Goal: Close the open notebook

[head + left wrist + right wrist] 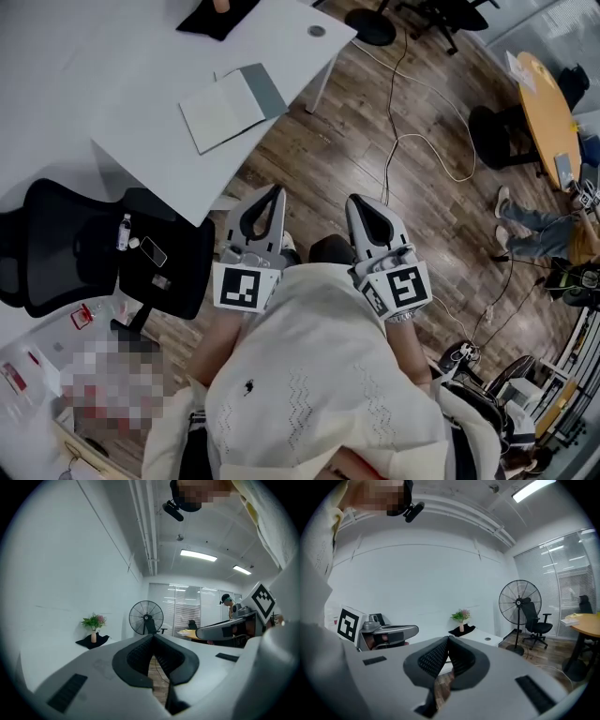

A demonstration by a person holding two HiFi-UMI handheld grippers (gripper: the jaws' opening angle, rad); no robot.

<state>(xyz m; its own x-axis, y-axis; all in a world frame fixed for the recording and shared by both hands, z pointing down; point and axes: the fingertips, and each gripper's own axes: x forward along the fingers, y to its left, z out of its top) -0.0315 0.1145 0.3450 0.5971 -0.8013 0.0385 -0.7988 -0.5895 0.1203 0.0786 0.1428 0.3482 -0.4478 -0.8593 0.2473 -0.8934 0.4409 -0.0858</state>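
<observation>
- White table top carried the open notebook, which lay flat near the table's corner, pale page up, with a grey leaf or cover on its far right side.
- From the tools, the notebook sat ahead and off to the left, well apart from both and above the wooden floor that lay directly beneath them.
- The left gripper was held close to the person's chest. In the left gripper view its jaws met at the tips with nothing between them, and only floor showed through the gap lower down.
- The right gripper was held level beside it. Its own view showed the same state: tips together and empty.
- The left gripper was the nearer of the two to the notebook, and the right gripper would have had to cross further leftward.
- The open spread's long axis ran across the line of reach, tilted a little, with the fold seemingly where grey met white.
- Judged from this, closing had not yet begun. The next move called for a forward-left reach, and an edge of the grey side had to be lifted and swung over the page.
- Neither gripper view showed the notebook.
</observation>
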